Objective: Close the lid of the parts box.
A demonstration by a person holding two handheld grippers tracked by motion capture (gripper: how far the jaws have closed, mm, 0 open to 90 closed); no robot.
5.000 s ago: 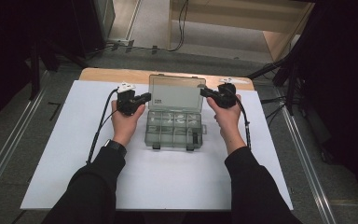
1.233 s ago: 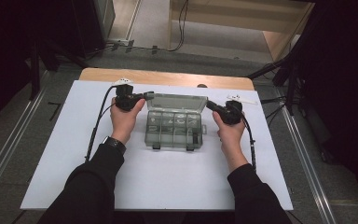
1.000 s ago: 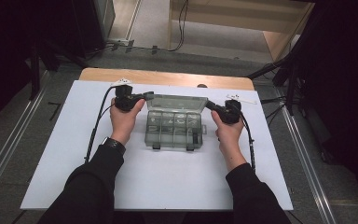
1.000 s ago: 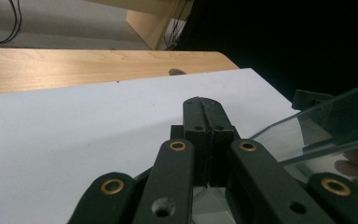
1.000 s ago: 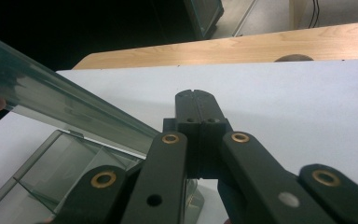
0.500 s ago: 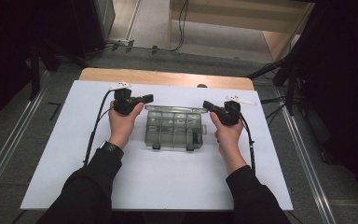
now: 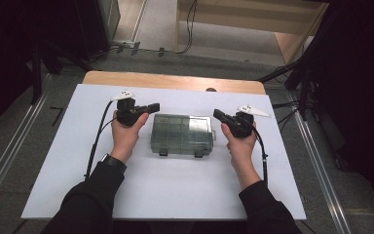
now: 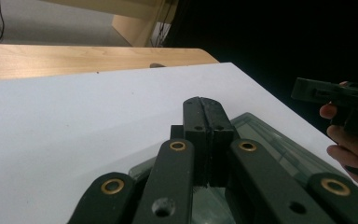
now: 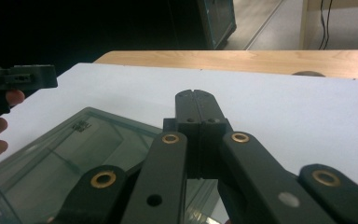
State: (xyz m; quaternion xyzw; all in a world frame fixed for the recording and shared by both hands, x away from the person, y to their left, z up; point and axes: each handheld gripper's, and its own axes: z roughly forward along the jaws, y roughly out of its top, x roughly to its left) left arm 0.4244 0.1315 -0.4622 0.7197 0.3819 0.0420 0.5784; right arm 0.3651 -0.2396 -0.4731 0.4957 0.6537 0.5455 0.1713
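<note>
A clear grey compartment box (image 7: 182,135) lies flat in the middle of the white table top (image 7: 165,195) with its lid down. My left gripper (image 7: 153,107) hovers just off the box's far left corner, jaws pressed together with nothing between them. My right gripper (image 7: 217,115) hangs by the box's far right corner, also shut and empty. In the left gripper view the shut jaws point over the box lid (image 8: 270,144) toward the other gripper (image 8: 317,90). In the right gripper view the box lid (image 9: 74,158) lies below the shut jaws.
A wooden strip (image 7: 175,81) runs along the table's far edge. A wooden cabinet (image 7: 243,19) and cables on the floor lie beyond it. Metal rails (image 7: 316,165) flank the table on both sides. Two latches (image 7: 163,153) sit on the box's near side.
The box lid, upright five seconds ago, has come down and now lies shut. Both grippers have pulled off the lid to the box's far corners.
</note>
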